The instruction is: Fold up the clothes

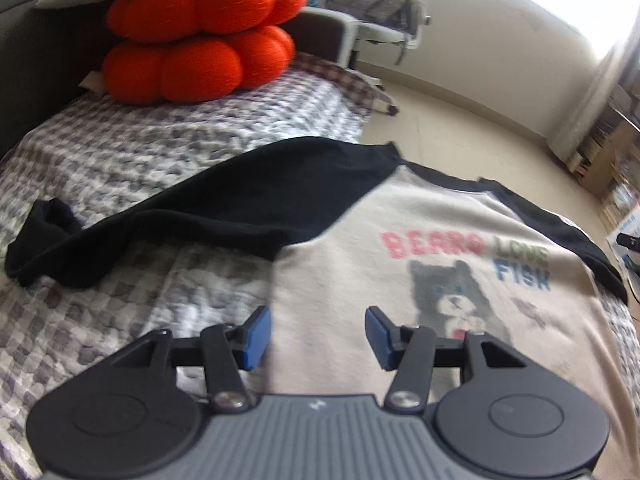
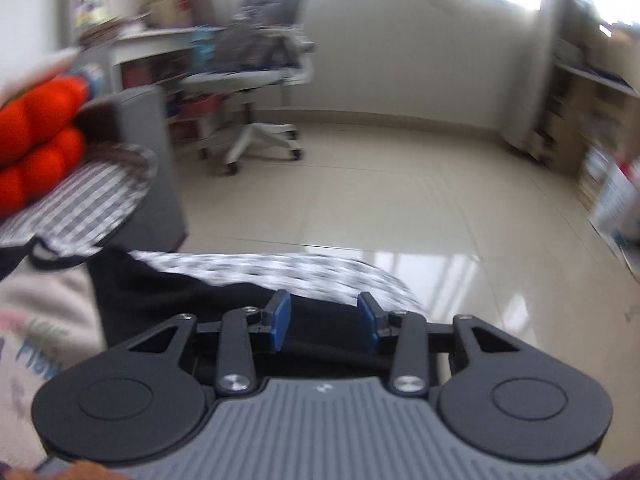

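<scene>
Checked bedspread (image 1: 120, 168) under a raglan shirt (image 1: 400, 240) — left gripper (image 1: 316, 334) half-open, empty, at the body's edge; right gripper (image 2: 324, 322) half-open, empty, over the black sleeve (image 2: 180, 292).

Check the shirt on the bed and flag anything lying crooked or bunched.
The shirt lies mostly flat, print side up, on the checked bedspread. Its long black sleeve is askew: it trails sideways across the bed, and its cuff end is crumpled into a heap instead of lying straight. Nothing looks spilled or damaged.
</scene>
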Demonstrator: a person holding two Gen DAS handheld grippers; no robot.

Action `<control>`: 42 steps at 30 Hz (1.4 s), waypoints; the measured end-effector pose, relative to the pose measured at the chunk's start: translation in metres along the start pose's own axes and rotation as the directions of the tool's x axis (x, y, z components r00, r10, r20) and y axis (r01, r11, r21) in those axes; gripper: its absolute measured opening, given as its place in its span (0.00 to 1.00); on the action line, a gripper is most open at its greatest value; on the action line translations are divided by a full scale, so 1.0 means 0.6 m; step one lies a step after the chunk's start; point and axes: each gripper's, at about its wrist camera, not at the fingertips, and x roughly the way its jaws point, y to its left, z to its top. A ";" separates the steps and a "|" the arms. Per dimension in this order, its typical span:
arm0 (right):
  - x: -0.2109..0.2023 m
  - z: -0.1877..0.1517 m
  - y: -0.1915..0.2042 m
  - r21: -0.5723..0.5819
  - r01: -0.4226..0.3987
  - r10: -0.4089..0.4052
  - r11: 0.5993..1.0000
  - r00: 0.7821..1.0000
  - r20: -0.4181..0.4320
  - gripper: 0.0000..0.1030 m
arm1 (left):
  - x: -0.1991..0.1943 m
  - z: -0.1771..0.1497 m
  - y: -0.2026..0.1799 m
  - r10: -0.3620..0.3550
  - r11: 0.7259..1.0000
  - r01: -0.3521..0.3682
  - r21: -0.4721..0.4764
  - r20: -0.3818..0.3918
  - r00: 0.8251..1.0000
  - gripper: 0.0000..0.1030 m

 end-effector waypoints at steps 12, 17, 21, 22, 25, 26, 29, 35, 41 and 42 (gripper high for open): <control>0.175 0.028 0.172 -0.361 -0.131 0.077 0.923 0.984 -0.160 0.05 | 0.010 -0.011 -0.006 -0.060 0.998 0.062 0.033 -0.064 0.996 0.55; 0.160 0.056 0.178 -0.349 -0.024 -0.001 0.937 0.998 -0.070 0.03 | 0.005 -0.013 -0.002 -0.079 0.996 0.082 0.034 -0.066 0.995 0.55; 0.187 0.041 0.191 -0.371 0.031 -0.070 0.928 0.993 -0.093 0.03 | 0.004 -0.014 0.002 -0.094 0.995 0.096 0.016 -0.072 0.993 0.55; 0.197 0.032 0.198 -0.394 0.048 -0.096 0.918 0.990 -0.103 0.03 | 0.003 -0.014 0.003 -0.094 0.995 0.095 0.014 -0.071 0.993 0.55; 0.214 0.017 0.214 -0.423 0.110 -0.158 0.900 0.984 -0.080 0.03 | -0.001 -0.013 0.014 -0.095 0.995 0.096 0.001 -0.066 0.993 0.55; 0.215 0.019 0.214 -0.414 0.133 -0.178 0.901 0.981 -0.073 0.02 | -0.002 -0.012 0.020 -0.096 0.995 0.096 -0.009 -0.064 0.993 0.55; 0.213 0.027 0.213 -0.379 0.230 -0.270 0.896 0.961 -0.057 0.02 | -0.007 -0.008 0.045 -0.090 0.995 0.088 -0.049 -0.053 0.995 0.55; 0.172 0.066 0.160 -0.186 0.085 -0.112 0.979 0.984 -0.141 0.15 | -0.011 0.001 0.090 -0.096 0.985 0.088 -0.149 -0.047 0.994 0.55; 0.128 0.059 0.100 -0.120 -0.085 0.056 0.989 0.972 -0.228 0.29 | -0.013 0.006 0.089 -0.142 0.973 0.132 -0.188 -0.044 0.989 0.55; 0.128 0.049 0.098 -0.141 -0.103 0.066 0.985 0.966 -0.249 0.34 | -0.013 0.008 0.089 -0.140 0.972 0.129 -0.194 -0.042 0.989 0.55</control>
